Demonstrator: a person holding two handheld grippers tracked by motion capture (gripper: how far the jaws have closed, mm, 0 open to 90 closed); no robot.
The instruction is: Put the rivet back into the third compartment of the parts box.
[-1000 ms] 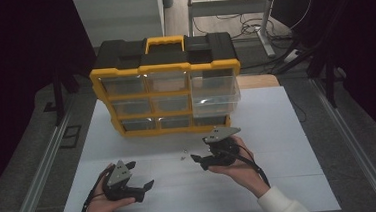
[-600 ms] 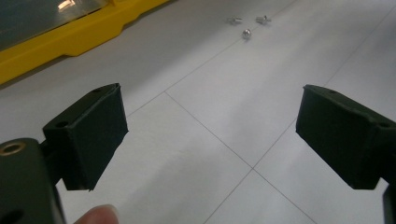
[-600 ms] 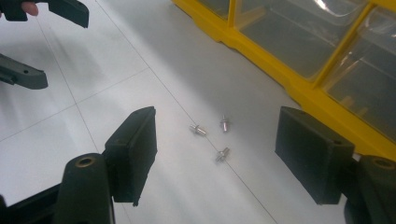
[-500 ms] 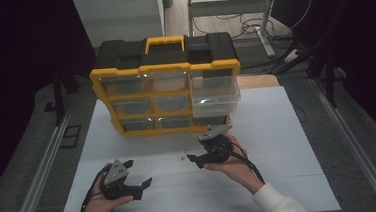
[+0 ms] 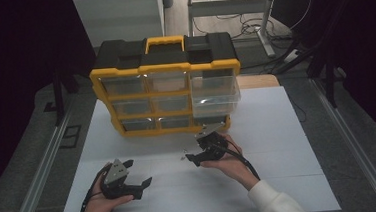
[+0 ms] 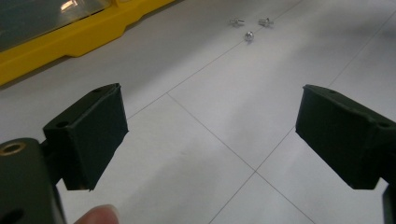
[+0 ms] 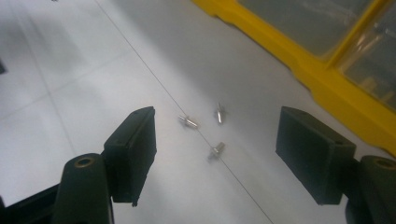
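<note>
Both the right tongs and the left tongs stand wide, near three screws before the yellow organizer; no readable writing.

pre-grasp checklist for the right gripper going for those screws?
1. Right gripper open: ok, jaws stand wide apart.
2. Screws between the jaws' line: ok, three small screws lie ahead, centred in the right gripper view.
3. Screws separated enough to take one: cannot tell, they lie close together but apart.
4. Organizer clear of the approach: ok, its yellow base sits beyond the screws.
5. One drawer pulled out to receive: ok, the right one sticks out.
6. Left gripper out of the way: ok, open, off to the side.
</note>
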